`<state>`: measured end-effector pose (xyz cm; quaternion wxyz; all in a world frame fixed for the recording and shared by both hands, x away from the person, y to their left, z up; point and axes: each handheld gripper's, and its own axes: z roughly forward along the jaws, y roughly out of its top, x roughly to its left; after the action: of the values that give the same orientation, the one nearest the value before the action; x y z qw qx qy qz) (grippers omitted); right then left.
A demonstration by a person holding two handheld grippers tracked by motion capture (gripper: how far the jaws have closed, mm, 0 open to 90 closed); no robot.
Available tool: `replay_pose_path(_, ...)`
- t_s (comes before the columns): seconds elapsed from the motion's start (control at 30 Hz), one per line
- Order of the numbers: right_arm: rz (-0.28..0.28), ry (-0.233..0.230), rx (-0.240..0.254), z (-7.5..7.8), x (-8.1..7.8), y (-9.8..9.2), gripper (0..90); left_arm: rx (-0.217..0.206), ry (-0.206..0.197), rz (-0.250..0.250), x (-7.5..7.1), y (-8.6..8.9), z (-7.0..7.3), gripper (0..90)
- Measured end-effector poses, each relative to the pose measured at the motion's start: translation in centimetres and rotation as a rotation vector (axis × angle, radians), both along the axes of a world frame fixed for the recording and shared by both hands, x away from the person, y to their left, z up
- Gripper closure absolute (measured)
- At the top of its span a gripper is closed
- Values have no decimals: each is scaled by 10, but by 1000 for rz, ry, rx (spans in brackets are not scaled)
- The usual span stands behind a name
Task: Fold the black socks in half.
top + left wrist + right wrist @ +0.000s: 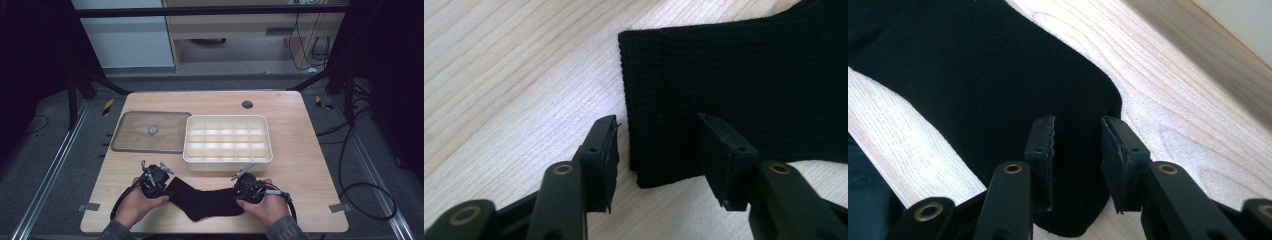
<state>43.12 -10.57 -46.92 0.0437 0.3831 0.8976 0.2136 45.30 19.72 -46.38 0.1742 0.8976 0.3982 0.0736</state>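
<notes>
A black sock (202, 200) lies flat on the wooden table near its front edge, between my two hands. My left gripper (155, 181) is at the sock's left end. In the left gripper view its jaws (659, 150) straddle the corner of the ribbed cuff (734, 75), one jaw over bare wood and one over fabric, with a clear gap. My right gripper (247, 187) is at the sock's right end. In the right gripper view its jaws (1078, 150) stand apart over the rounded toe (973, 75), with fabric showing between them.
A white box (227, 161) divided into several compartments stands just behind the sock. To its left lies a clear lid (135, 142) with a round knob. A dark cable hole (247, 104) sits near the table's far edge. Bare wood lies right of the box.
</notes>
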Motion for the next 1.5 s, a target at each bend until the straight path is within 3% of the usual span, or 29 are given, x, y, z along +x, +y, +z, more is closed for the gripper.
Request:
replay_pose_path(0.13,2,7,16,0,1,-2,664,-7,4,19,4,1,0,525)
replay_pose_path(0.57,11,5,0,-2,1,-1,661,-22,41,8,14,-2,-3,544)
replay_pose_path(0.97,11,7,3,-1,2,-2,631,-21,67,-33,12,-8,-3,743)
replay_pose_path(1.13,15,-7,7,3,-2,-3,566,-21,67,-37,12,-9,-3,764)
replay_pose_path(1.5,39,-5,-15,-1,-8,-6,633,-15,57,-42,11,-6,0,787)
